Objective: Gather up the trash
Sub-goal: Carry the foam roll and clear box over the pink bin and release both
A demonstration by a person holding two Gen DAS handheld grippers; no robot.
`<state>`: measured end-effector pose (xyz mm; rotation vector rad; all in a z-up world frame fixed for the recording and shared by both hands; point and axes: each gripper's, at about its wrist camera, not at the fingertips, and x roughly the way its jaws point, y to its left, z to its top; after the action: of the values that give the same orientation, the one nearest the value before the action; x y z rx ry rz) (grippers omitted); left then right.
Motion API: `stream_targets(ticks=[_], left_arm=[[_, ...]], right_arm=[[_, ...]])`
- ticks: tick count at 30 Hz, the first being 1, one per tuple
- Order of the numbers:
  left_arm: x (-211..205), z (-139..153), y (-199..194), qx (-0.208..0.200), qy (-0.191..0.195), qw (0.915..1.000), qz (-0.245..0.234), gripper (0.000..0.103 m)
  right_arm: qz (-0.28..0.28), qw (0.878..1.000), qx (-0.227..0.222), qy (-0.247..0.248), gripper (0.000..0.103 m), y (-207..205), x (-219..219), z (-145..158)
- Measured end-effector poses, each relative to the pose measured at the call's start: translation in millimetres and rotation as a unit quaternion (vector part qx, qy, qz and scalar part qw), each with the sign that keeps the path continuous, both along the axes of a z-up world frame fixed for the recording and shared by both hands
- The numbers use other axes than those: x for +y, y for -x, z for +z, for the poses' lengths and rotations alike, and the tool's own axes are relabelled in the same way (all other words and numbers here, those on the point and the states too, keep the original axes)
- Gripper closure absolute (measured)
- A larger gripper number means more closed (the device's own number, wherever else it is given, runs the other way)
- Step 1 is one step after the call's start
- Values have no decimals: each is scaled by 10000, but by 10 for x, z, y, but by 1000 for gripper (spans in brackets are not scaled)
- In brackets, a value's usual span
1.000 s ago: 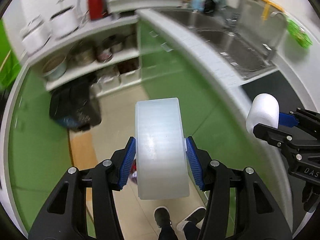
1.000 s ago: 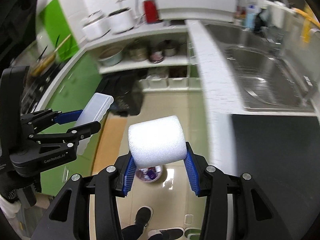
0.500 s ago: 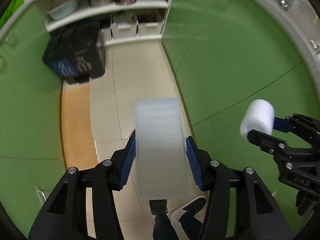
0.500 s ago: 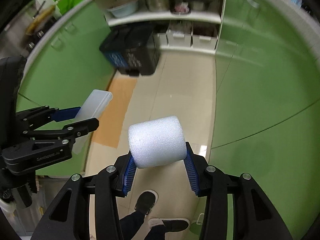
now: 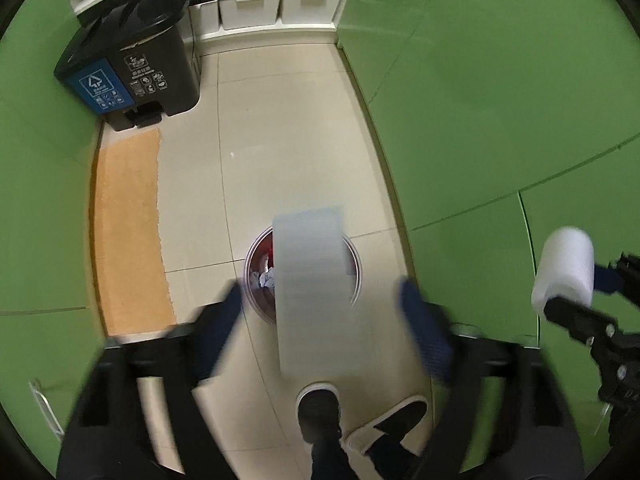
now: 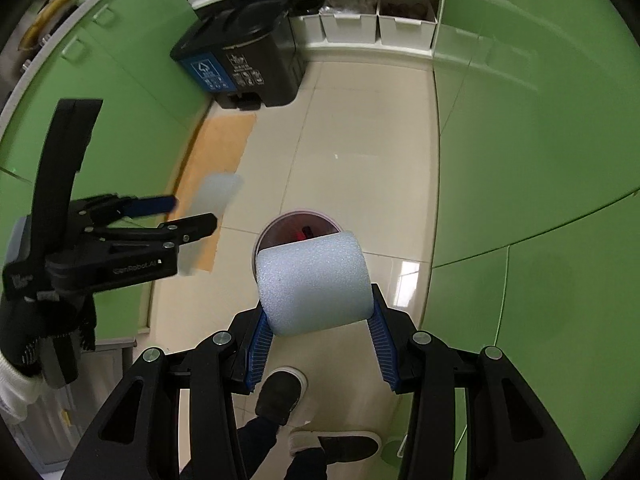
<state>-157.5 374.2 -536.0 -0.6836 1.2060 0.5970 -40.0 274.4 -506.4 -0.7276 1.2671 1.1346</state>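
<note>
- We've got both grippers pointing steeply down at the tiled floor, green cabinet fronts either side.
- Left gripper: fingers spreading apart, blurred; translucent plastic box sits between them w/ clear gaps on both sides, so nothing presses on it.
- Box hangs right over the small round trash bin on the floor; bin has crumpled paper & red bits inside.
- Right gripper: blue fingers clamped on a white foam roll, roll lying crosswise, bin rim just behind it.
- Probably box is already loose; blur makes it hard to tell.
- Black pedal bin by the shelf, orange mat beside it; our shoes at the bottom edge.
</note>
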Motion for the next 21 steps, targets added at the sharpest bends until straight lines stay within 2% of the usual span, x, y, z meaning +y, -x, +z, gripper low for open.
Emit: stream_targets(ticks=[2, 3, 8, 12, 17, 21], left_arm=[[33, -40, 10, 16, -8, 10000, 58, 3], [49, -49, 22, 13, 16, 10000, 88, 3], [151, 43, 122, -1, -29, 9997, 261, 3], [229, 235, 276, -53, -118, 9991, 403, 3], [264, 428, 492, -71, -225, 9985, 490, 3], [306, 472, 687, -62, -262, 9980, 576, 3]], right_arm=[[-2, 10000, 13, 24, 59, -1, 1, -33], [-7, 10000, 22, 30, 59, 3, 3, -47], [79, 10000, 41, 11, 59, 83, 51, -25], [184, 9998, 68, -13, 59, 192, 172, -30], [426, 9990, 124, 8, 59, 384, 373, -120], [644, 9978, 133, 72, 59, 571, 574, -261]])
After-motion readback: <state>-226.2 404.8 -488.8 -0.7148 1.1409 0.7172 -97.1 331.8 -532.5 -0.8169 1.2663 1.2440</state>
